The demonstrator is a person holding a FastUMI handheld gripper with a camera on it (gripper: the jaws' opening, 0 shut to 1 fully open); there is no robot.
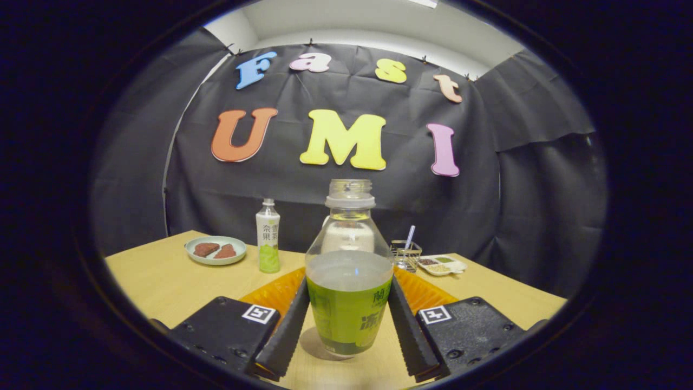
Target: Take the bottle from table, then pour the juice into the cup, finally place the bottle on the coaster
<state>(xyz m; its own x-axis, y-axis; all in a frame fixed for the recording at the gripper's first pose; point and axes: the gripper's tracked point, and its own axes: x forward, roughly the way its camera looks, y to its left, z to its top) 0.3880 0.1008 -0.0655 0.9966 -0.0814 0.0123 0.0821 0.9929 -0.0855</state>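
An uncapped clear bottle (349, 281) with a green label stands upright between my fingers, with green juice up to about the label's top. My gripper (348, 325) is shut on it: the left finger (284, 336) and the right finger (414, 336) both press on its lower sides. Its base sits at or just above the wooden table (162, 281), with a shadow under it. An orange ribbed coaster (273, 292) lies just behind the bottle and shows on both sides of it. A pale shape shows through the bottle's clear shoulder; I cannot tell what it is.
Beyond the fingers to the left stand a small white-and-green bottle (267, 235) and a pale plate (215, 257) with two brown pieces. To the right are a wire holder with a straw (406, 252) and a white dish (441, 265) of small foods.
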